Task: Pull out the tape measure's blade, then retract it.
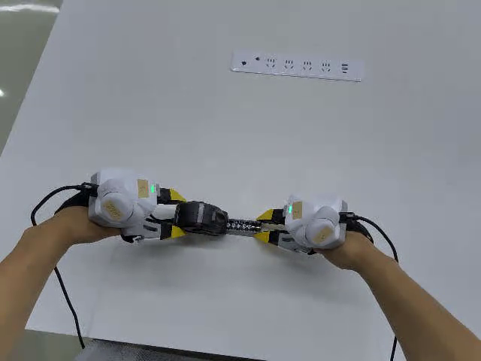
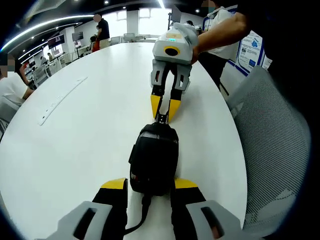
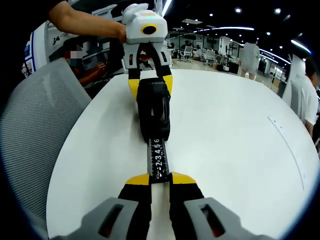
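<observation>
clamping the tape measure case (image 1: 201, 217) between the jaws of the left gripper (image 1: 177, 213) and pinching the barely drawn blade (image 1: 240, 225) in the closed right gripper (image 1: 264, 226), both well to the near side of the power strip (image 1: 297, 65), seemingly beginning the pull-out and needing next a straight, steady outward draw.

Tape measure (image 1: 201, 217) near tabletop (image 1: 225, 135) front edge; left gripper (image 1: 178, 214) left of it, blade (image 1: 242, 225) and right gripper (image 1: 263, 226) right; power strip (image 1: 297, 65) well behind.

Head view from above, gripper views low, opposed, sharing tape measure (image 2: 154, 160)
</observation>
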Motion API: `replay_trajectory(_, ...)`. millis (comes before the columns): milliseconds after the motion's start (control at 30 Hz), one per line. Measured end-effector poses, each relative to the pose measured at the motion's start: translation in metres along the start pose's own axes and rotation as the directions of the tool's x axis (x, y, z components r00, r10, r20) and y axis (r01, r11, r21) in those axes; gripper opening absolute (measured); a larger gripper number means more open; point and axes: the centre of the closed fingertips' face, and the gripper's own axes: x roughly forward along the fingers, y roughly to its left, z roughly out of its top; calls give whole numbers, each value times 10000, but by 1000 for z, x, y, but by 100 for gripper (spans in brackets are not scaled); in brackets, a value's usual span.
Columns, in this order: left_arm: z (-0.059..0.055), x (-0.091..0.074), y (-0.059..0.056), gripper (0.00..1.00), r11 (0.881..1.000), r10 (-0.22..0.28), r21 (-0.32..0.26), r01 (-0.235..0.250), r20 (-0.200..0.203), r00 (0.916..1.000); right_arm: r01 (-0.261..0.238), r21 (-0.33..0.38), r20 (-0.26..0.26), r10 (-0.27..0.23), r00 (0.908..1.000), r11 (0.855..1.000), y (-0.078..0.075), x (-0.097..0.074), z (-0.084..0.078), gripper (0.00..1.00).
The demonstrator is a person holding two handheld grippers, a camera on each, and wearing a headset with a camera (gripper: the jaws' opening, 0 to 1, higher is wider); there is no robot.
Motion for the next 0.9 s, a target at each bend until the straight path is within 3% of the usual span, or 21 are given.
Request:
replay_trajectory(333,3,4,-3,29,9987,192,-483,-165,570,9982,45,37,-50,-44,10000,10000,2,1,-2,10)
replay_trajectory(900,3,2,-2,26,9975,288,-655,-250,576,9979,135,-142,22,-134,9999,9998,-4,-3,0,9)
